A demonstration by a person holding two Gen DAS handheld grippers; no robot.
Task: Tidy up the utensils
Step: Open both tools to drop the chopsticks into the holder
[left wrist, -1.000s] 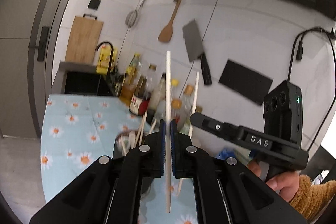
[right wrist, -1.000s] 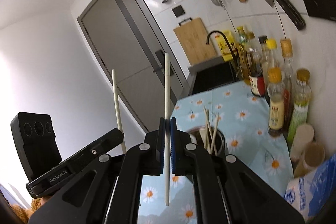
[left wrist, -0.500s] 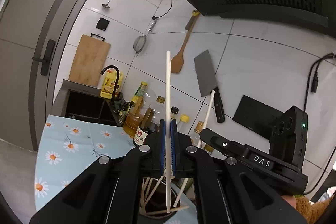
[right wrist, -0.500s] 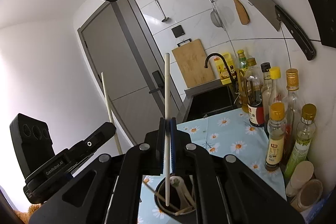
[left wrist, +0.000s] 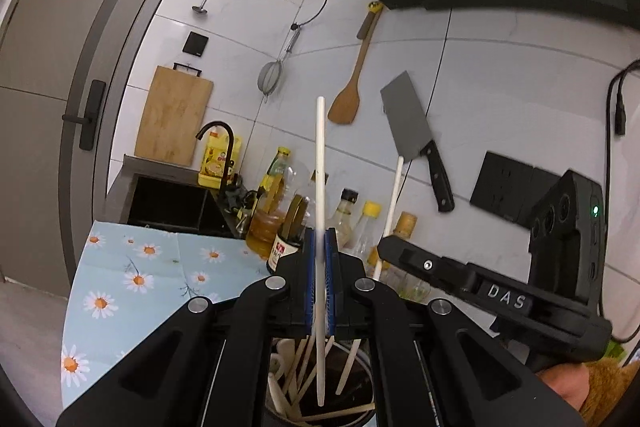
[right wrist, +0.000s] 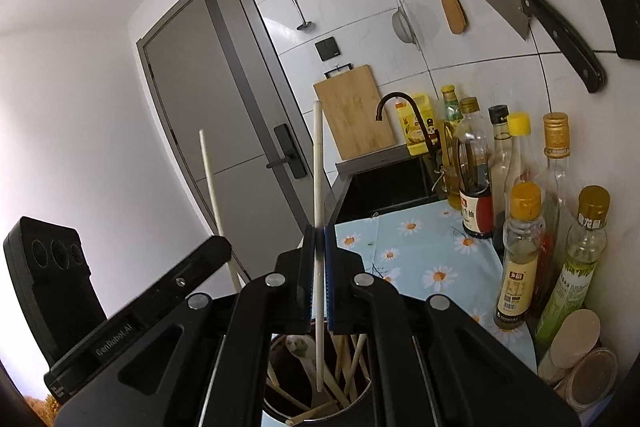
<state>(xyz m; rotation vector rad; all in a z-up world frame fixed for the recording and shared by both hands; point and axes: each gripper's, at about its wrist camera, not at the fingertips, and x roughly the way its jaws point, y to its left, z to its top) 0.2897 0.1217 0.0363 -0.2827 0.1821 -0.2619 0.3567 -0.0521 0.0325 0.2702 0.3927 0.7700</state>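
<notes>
Left gripper (left wrist: 320, 281): blue pads clamped on white chopstick (left wrist: 320, 163), upright at frame centre, lower tip inside dark utensil holder (left wrist: 362, 393) at bottom edge.

Right gripper (right wrist: 319, 277): jaws nearly closed around second white chopstick (right wrist: 317, 163), likewise vertical over holder (right wrist: 352, 401); firm contact uncertain.

Judgement: sticks light, rigid, smooth, prone to slipping or pivoting; mid-shaft pinch suits. Holder crowded with wooden chopsticks (right wrist: 346, 359), possible snag.

Your holder (right wrist: 320, 403) is crowded with leaning chopsticks (right wrist: 348, 359) and a spoon (right wrist: 298, 345), leaving only narrow gaps. Bottles (right wrist: 520, 255) wall off your right; the daisy cloth (left wrist: 132, 279) lies bare leftward.
</notes>
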